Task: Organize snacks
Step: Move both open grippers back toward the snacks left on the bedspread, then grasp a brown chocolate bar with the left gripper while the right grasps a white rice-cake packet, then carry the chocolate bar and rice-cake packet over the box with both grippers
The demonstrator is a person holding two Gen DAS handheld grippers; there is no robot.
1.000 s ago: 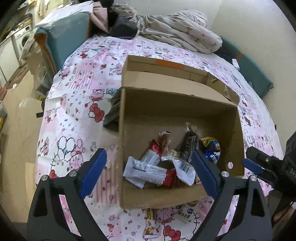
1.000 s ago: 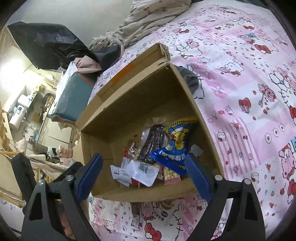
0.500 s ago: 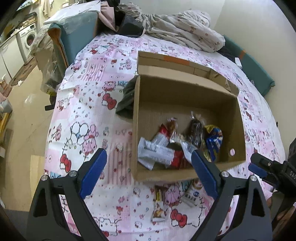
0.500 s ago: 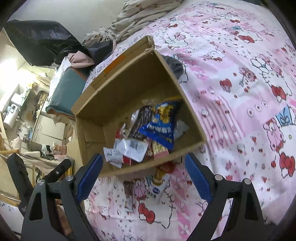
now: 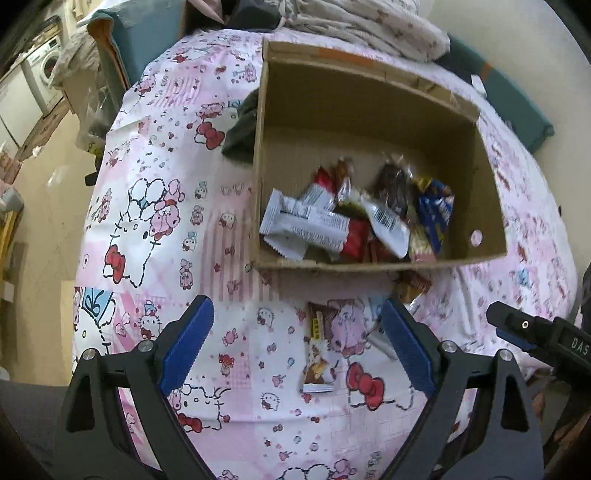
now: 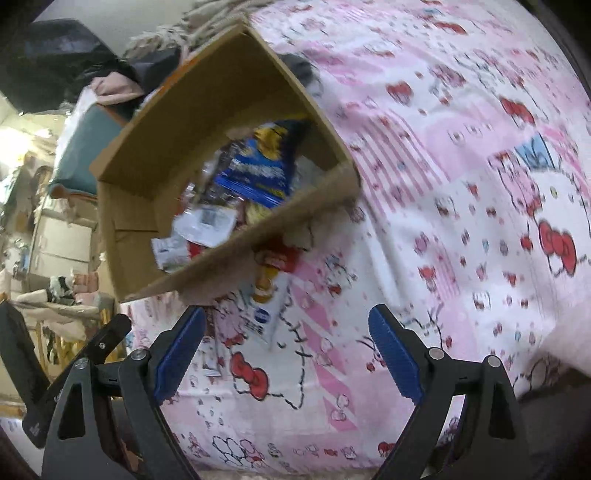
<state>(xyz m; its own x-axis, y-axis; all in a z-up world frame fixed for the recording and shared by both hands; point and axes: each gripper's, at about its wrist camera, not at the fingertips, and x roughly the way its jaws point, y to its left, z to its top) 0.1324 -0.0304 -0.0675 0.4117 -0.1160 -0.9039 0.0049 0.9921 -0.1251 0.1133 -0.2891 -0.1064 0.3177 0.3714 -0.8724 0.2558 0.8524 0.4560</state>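
An open cardboard box (image 5: 373,96) stands on a pink Hello Kitty cloth (image 5: 155,206) and holds several wrapped snacks, among them a white bar (image 5: 306,221) and a blue packet (image 5: 436,210). The box (image 6: 207,96) and blue packet (image 6: 258,166) show in the right wrist view too. Loose snacks lie in front of the box: a brown-and-white bar (image 5: 318,350), a red-orange packet (image 5: 413,286) and a white pouch (image 6: 267,306). My left gripper (image 5: 295,343) is open and empty above the brown bar. My right gripper (image 6: 286,350) is open and empty near the pouch.
A dark cloth (image 5: 242,129) lies against the box's left wall. Crumpled bedding (image 5: 369,22) and a teal cushion (image 5: 144,33) sit beyond the box. The floor (image 5: 40,206) drops away to the left. The right gripper shows at the left wrist view's right edge (image 5: 535,339).
Both grippers have pulled back from over the box toward the near edge of the cloth. The loose snacks in front of the box have come into view. Both stay open.
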